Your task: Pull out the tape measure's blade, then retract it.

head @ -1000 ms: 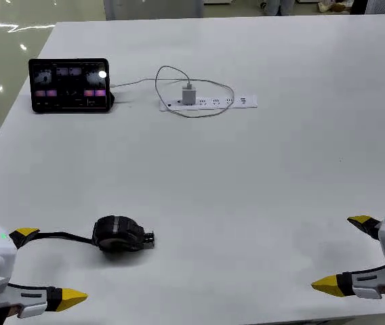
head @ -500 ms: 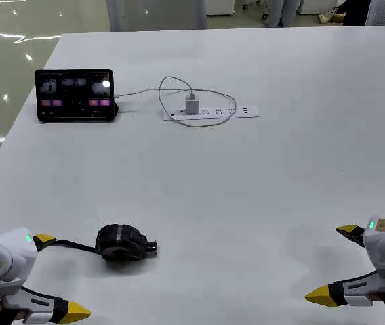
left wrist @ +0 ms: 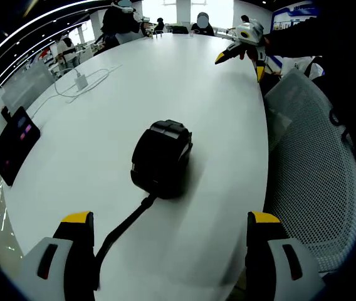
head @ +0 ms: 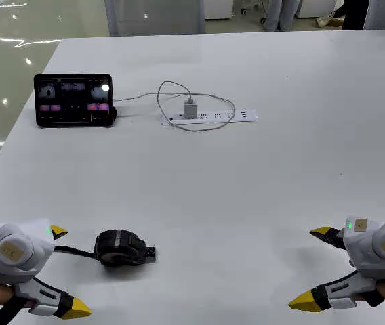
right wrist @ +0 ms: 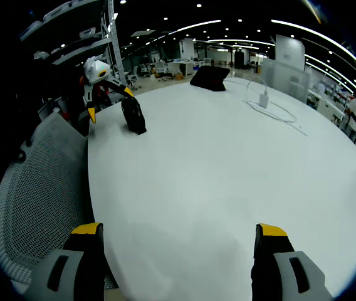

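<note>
Both the left gripper (head: 68, 272) and the right gripper (head: 309, 267) gape wide, holding nothing. The tape measure (head: 119, 246) lies near the bench's (head: 247, 176) front-left corner, its strap (left wrist: 123, 227) running between the left jaws. That lines the left up, I judge, to pin the case while the right takes the blade. Since a second ago both have edged nearer the tape measure.

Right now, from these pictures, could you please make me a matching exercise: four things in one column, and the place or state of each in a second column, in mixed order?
Things:
1. tape measure
2. tablet
3. power strip
4. right gripper

Places or states:
A. far left, screen lit
B. near right, jaws open, holding nothing
C. just ahead of the left gripper, black strap trailing toward it
D. far middle, white charger plugged in

Pairs: 1-C, 2-A, 3-D, 4-B
</note>
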### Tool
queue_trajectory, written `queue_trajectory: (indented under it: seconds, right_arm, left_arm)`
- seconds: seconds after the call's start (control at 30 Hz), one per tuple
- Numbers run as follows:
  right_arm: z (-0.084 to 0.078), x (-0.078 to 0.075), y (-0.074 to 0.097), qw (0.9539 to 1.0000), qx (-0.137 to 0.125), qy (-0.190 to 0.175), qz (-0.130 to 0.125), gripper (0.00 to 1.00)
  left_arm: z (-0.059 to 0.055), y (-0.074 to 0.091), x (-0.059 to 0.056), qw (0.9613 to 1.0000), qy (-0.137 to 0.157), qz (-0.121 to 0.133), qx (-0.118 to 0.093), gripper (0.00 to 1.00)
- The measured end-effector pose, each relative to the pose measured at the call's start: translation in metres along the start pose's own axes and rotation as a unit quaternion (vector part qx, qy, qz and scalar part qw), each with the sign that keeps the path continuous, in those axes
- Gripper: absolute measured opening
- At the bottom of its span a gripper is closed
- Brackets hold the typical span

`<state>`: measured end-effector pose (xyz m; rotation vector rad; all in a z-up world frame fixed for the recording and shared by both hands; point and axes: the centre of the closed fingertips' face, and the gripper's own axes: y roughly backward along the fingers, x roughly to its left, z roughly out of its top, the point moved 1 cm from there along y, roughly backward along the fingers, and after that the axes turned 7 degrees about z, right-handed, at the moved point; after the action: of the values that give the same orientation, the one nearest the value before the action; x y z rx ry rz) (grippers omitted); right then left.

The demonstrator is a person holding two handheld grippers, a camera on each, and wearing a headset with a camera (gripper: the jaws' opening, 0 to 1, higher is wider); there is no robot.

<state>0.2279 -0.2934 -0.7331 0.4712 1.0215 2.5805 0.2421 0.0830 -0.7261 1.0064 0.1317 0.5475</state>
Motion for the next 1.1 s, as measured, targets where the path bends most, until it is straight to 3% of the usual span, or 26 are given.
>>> queue_trajectory:
  seconds: [0.2,0.27,0.37,0.7,0.87,1.1]
  right_arm:
    - [0.012,0.001,-0.012,0.9992,-0.007,0.039,0.005,0.99]
    - [0.014,0.002,-0.019,0.9986,0.001,0.053,0.010,0.99]
    - [0.022,0.005,-0.028,0.9970,0.002,0.076,0.018,0.99]
    - [0.037,0.003,-0.050,0.9953,0.006,0.091,0.033,0.99]
    - [0.042,0.004,-0.064,0.9949,0.012,0.090,0.043,0.99]
    - [0.064,0.010,-0.087,0.9913,0.014,0.119,0.055,0.99]
  left_arm:
    - [0.013,-0.005,0.000,0.9997,-0.014,-0.018,0.005,0.99]
    - [0.015,-0.009,-0.004,0.9990,-0.032,-0.026,0.013,0.99]
    - [0.015,-0.017,0.001,0.9975,-0.066,-0.012,0.023,0.99]
    - [0.024,-0.024,0.003,0.9967,-0.075,-0.023,0.021,0.99]
    - [0.028,-0.029,0.001,0.9965,-0.076,-0.031,0.014,0.94]
    - [0.036,-0.037,-0.001,0.9955,-0.086,-0.036,0.014,0.87]
